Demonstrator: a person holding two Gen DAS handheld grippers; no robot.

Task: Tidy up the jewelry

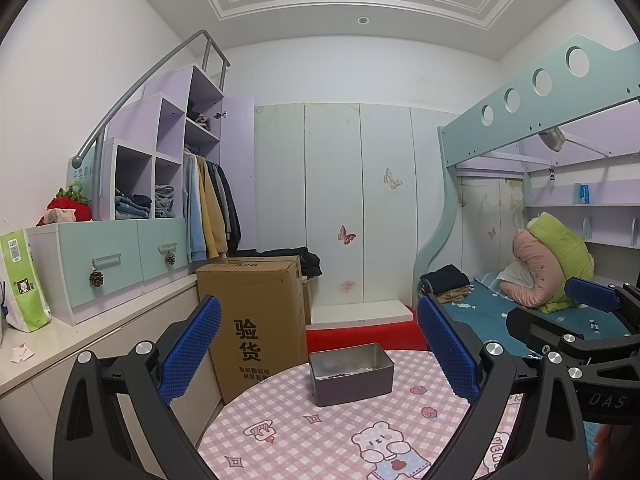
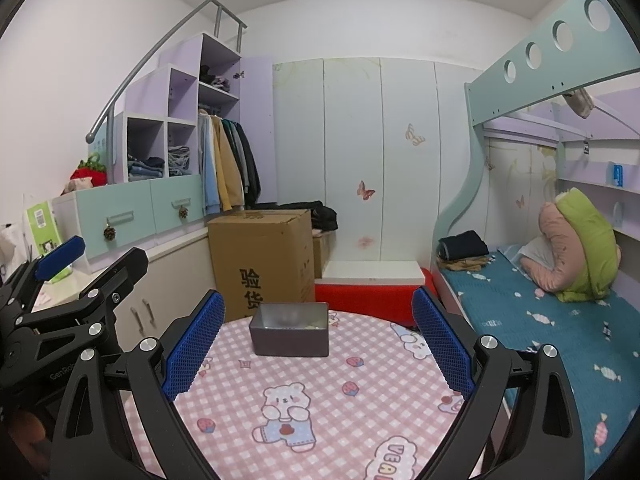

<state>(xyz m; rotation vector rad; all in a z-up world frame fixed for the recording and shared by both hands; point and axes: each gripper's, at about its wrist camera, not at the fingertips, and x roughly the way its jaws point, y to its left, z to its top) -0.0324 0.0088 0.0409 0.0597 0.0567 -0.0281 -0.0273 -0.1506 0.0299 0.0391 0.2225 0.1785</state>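
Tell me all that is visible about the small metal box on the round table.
The metal box is a small rectangular tin, dull grey, open on top with no lid in view. It stands upright on the pink checked tablecloth, toward the far edge of the round table. Inside lie some small items, among them dark beads and pale pieces, too blurred to name. Nothing touches it; both tools are open and apart from it.

A cardboard box stood beside the pink checked tablecloth; folded clothes lay on the bed.
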